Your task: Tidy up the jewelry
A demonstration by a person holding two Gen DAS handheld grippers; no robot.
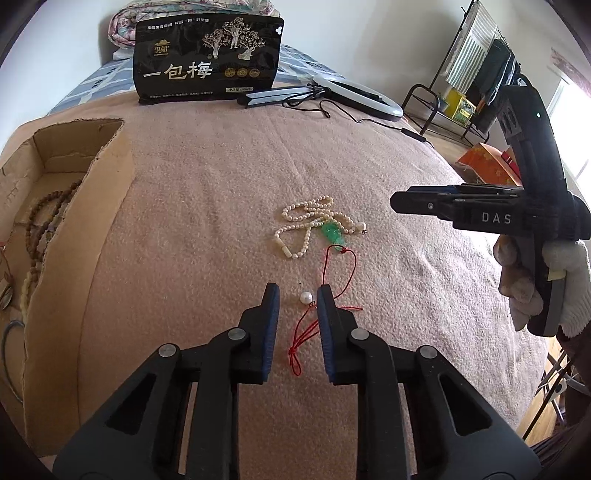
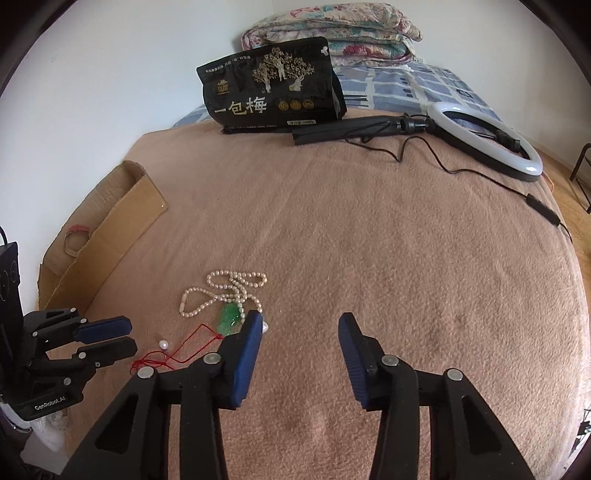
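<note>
Left gripper [image 1: 298, 291] jaws released, single pearl [image 1: 306, 297] between tips; its red cord [image 1: 304, 336] runs lengthwise between them. Right gripper [image 2: 301, 319] spread wide, empty. Cardboard box [image 1: 107, 206] left of jaws holds brown bead strands [image 1: 40, 221].

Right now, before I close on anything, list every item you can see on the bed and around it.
pearl necklace: one, cream, mid-blanket, loosely piled.
green pendant: one, on a red cord, touching the pearls.
single pearl: one, white, on a red cord, between the left fingers.
cardboard box: one, brown, left edge, holding brown bead strands.
snack bag: one, black with gold print, standing at the far end.
ring light: one, white, lying flat with black cable, far right.
folded quilt: one, floral, behind the bag.
blanket: one, tan, covering the bed.
left gripper: open, over the single pearl.
right gripper: open, beside the pendant.
</note>
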